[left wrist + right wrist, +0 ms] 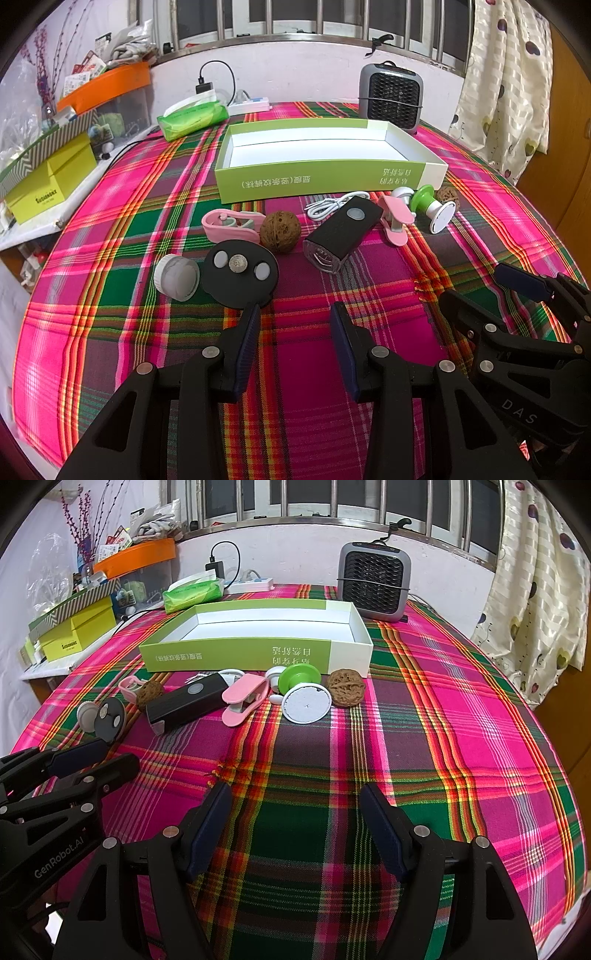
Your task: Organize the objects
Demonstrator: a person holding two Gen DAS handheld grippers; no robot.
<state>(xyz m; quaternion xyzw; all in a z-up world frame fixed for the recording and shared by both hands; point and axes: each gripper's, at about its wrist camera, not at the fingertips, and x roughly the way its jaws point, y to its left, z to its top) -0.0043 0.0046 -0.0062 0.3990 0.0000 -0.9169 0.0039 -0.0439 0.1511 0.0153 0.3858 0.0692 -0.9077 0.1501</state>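
An empty green and white box (317,177) (236,653) lies open on the plaid tablecloth. In front of it are scattered a black bike light (343,232) (184,705), two walnuts (280,230) (345,690), two pink clips (231,225) (243,699), a green and white suction knob (432,208) (304,698), a black oval disc (240,275) (109,722), a white cap (176,277) and a white cable (328,205). My left gripper (293,314) hovers open just short of the disc, nothing between its fingers. My right gripper (295,794) is open and empty over bare cloth.
A grey fan heater (393,94) (375,579) stands behind the box. A green tissue pack (192,118) and a power strip (249,105) lie at the back. Yellow and orange boxes crowd a shelf (48,188) at the left. A curtain (535,590) hangs on the right.
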